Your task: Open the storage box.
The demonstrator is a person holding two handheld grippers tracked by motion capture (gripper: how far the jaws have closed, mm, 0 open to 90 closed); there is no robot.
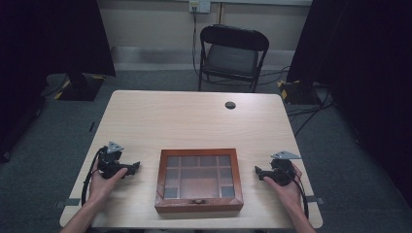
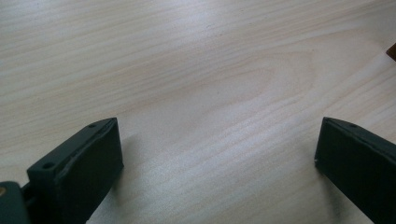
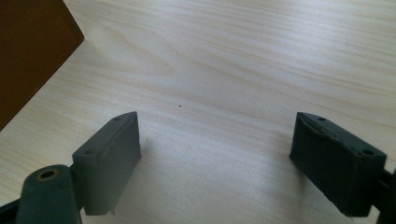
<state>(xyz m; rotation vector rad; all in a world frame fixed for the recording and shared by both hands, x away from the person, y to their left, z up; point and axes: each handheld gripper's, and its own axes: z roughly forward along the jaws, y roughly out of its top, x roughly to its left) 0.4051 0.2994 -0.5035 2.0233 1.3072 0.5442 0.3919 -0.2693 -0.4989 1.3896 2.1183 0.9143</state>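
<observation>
A: High view: wooden box [image 1: 199,180] lid-shut at desk [image 1: 194,121] front edge, between left gripper [image 1: 132,168] and right gripper [image 1: 259,172].
B: Left gripper view: fingers [image 2: 79,172] released, empty.
A: Right gripper view: same. Risk: one-sided push likely skids the box.

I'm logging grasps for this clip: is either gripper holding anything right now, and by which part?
Nothing is held. The left gripper and right gripper both stand open over bare table, either side of the wooden box.

Box [image 2: 392,50] cut off at frame edge, corner only.
</observation>
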